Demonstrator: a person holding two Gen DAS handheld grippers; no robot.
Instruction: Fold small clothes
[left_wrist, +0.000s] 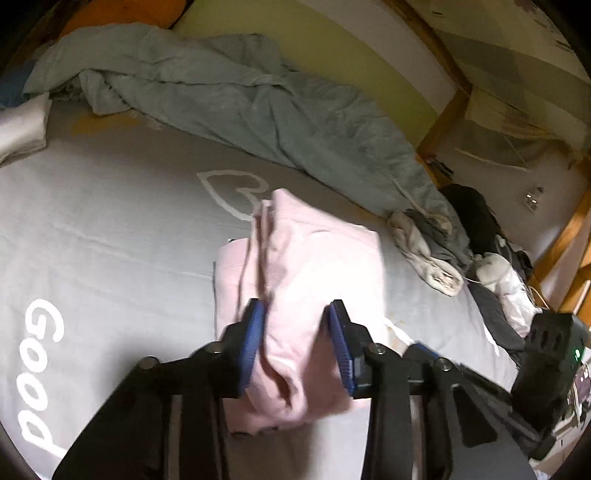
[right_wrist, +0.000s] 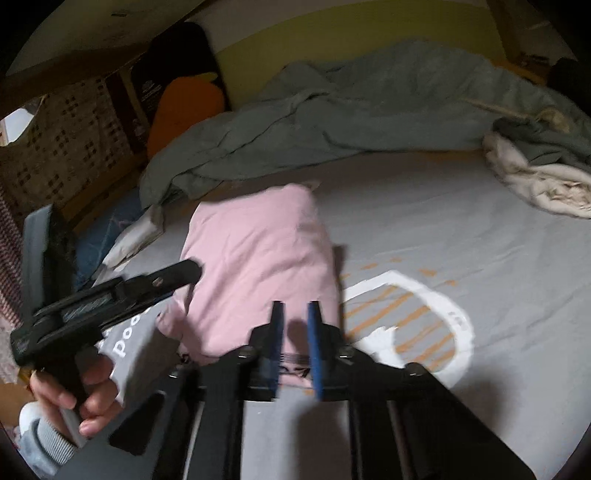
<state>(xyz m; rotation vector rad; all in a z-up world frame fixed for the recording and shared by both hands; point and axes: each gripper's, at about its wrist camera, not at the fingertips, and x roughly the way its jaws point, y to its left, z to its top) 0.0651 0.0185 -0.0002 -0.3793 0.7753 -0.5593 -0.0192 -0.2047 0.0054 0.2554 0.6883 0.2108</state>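
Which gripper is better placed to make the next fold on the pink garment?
Probably left. The left gripper has a bunch of the pink garment between its fingers; the right gripper sits at the garment's near edge, apparently holding nothing.

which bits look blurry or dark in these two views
Left wrist view: the pink garment smears with motion near the left gripper, and the corners vignette black. Right wrist view: the hand is soft, and a hard shadow edges the garment's right side.

One pink garment (left_wrist: 314, 266), two hand-held grippers, left (left_wrist: 297, 345) and right (right_wrist: 295, 350), one rumpled grey-green duvet (left_wrist: 236, 99).
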